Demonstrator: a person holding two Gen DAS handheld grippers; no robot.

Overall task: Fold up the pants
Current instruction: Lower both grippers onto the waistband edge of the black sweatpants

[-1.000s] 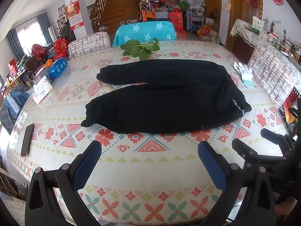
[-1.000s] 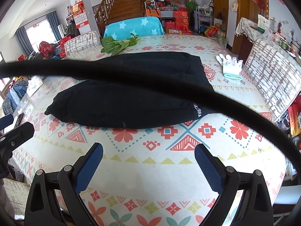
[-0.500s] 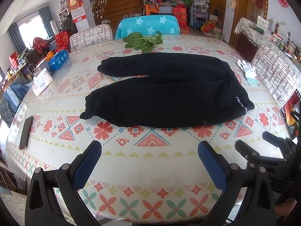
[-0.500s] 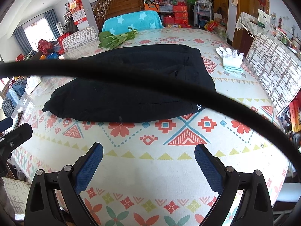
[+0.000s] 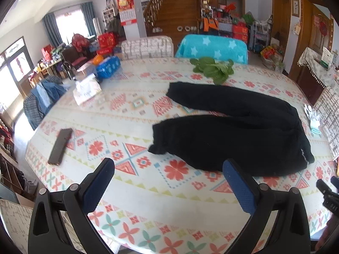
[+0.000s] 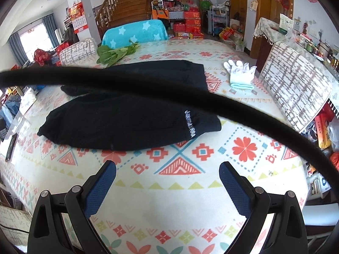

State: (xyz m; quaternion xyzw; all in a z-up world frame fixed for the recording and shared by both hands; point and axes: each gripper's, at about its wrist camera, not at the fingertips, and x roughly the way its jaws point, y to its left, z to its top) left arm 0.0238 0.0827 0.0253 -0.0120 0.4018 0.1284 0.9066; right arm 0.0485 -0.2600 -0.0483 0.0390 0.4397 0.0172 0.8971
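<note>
Black pants (image 5: 231, 135) lie flat on the patterned table (image 5: 131, 114), legs spread toward the left, waistband at the right. In the right wrist view the pants (image 6: 127, 122) show white lettering near the waistband. My left gripper (image 5: 168, 177) is open and empty, above the table's near edge, close in front of the near leg's cuff. My right gripper (image 6: 167, 180) is open and empty, above the near edge, in front of the waistband corner. A black cable crosses the right wrist view.
Green leafy vegetables (image 5: 214, 68) lie at the far side. White gloves (image 6: 240, 74) lie right of the pants. A dark phone (image 5: 60, 146) lies near the left edge. A tissue pack (image 5: 86, 89) and blue package (image 5: 108, 66) sit far left. Chairs surround the table.
The left gripper has swung left, so the pants now sit to the right in its view and the near cuff is close. The right gripper moved slightly closer to the waistband.
</note>
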